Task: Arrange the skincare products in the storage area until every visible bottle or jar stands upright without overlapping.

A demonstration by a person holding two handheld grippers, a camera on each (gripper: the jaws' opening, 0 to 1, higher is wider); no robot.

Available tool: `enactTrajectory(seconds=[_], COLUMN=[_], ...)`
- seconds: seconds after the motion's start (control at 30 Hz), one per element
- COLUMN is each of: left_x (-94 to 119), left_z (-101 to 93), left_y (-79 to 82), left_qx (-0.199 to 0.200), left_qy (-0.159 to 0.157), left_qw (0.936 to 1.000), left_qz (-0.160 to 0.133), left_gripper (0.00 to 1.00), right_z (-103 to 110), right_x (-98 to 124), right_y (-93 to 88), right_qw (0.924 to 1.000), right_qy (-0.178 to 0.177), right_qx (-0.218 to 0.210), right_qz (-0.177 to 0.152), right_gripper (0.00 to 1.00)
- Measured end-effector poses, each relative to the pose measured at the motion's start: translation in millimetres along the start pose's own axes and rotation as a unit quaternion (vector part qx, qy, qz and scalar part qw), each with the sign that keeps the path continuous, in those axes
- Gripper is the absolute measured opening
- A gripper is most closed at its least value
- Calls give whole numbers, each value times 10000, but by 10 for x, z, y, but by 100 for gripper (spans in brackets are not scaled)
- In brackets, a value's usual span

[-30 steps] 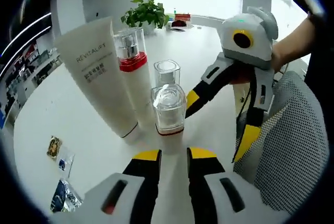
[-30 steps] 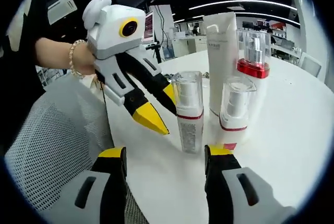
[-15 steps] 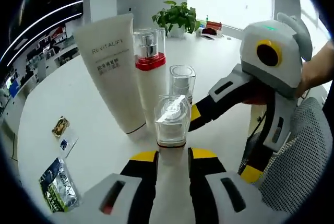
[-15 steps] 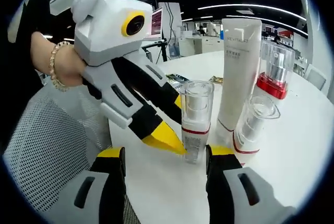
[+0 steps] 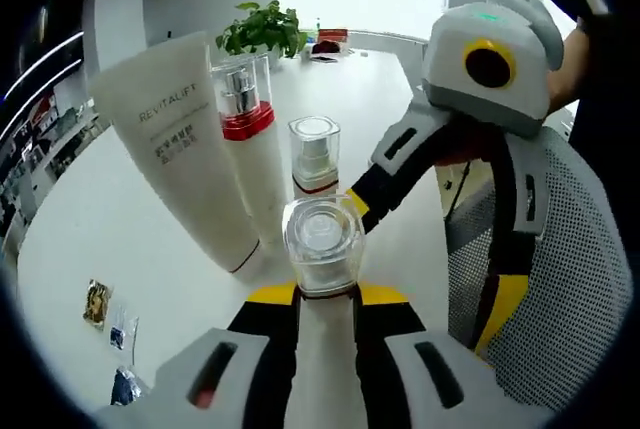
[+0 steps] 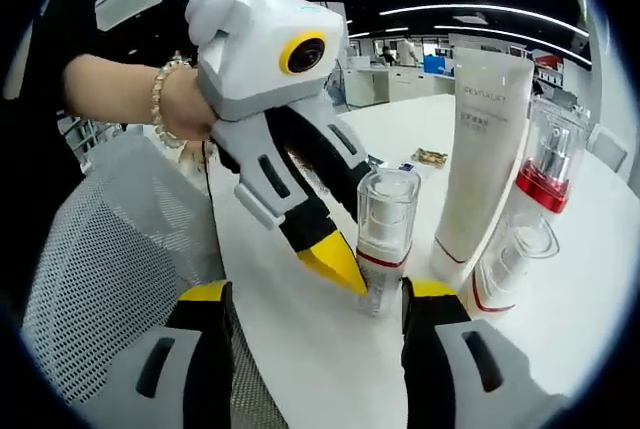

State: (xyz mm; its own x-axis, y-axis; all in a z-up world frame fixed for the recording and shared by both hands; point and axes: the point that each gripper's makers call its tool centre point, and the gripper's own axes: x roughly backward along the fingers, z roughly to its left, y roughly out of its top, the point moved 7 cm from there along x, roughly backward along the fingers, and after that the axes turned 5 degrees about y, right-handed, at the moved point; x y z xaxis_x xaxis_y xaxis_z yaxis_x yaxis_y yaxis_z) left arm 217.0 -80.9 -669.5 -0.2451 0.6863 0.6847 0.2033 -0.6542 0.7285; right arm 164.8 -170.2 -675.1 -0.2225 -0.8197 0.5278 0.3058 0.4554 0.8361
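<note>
On the white table (image 5: 80,219) stand a white Revitalift tube (image 5: 185,144) (image 6: 480,149), a tall red-banded pump bottle (image 5: 250,139) (image 6: 545,179) and a small clear-capped bottle (image 5: 315,154) (image 6: 515,264). A second small clear-capped bottle (image 5: 322,244) (image 6: 385,229) stands upright nearest me. My left gripper (image 5: 328,294) (image 6: 350,249) has its yellow tips pressed on either side of that bottle's base. My right gripper (image 6: 318,291) (image 5: 430,249) is wide open, with one yellow tip close beside the held bottle.
A grey mesh chair (image 5: 560,279) (image 6: 110,249) sits at the table's near edge, under both grippers. A potted plant (image 5: 262,27) stands at the far side. Small sachets (image 5: 98,301) lie on the table left of the tube.
My left gripper has moved forward, so the nearest small bottle now sits between its tips instead of ahead of them. The right gripper stays open close by.
</note>
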Motion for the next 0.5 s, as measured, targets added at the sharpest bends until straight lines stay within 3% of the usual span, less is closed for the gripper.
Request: enactTrajectory(seconds=[0.17, 0.37, 0.5], left_x=[31, 16, 26], left_z=[108, 80, 36], left_y=[-28, 29, 54], left_qx=[-528, -1148, -1279], left_qy=[-620, -761, -801], left_qw=[9967, 9904, 9884], left_qz=[-34, -126, -144], left_gripper=[16, 16, 16], right_z=[62, 41, 15], right_x=[-18, -22, -20], right_y=[17, 12, 0], right_qw=[10000, 10000, 10000], right_qy=[52, 14, -42], right_qx=[30, 52, 36], right_qz=[29, 51, 72], right_gripper=[66, 65, 64])
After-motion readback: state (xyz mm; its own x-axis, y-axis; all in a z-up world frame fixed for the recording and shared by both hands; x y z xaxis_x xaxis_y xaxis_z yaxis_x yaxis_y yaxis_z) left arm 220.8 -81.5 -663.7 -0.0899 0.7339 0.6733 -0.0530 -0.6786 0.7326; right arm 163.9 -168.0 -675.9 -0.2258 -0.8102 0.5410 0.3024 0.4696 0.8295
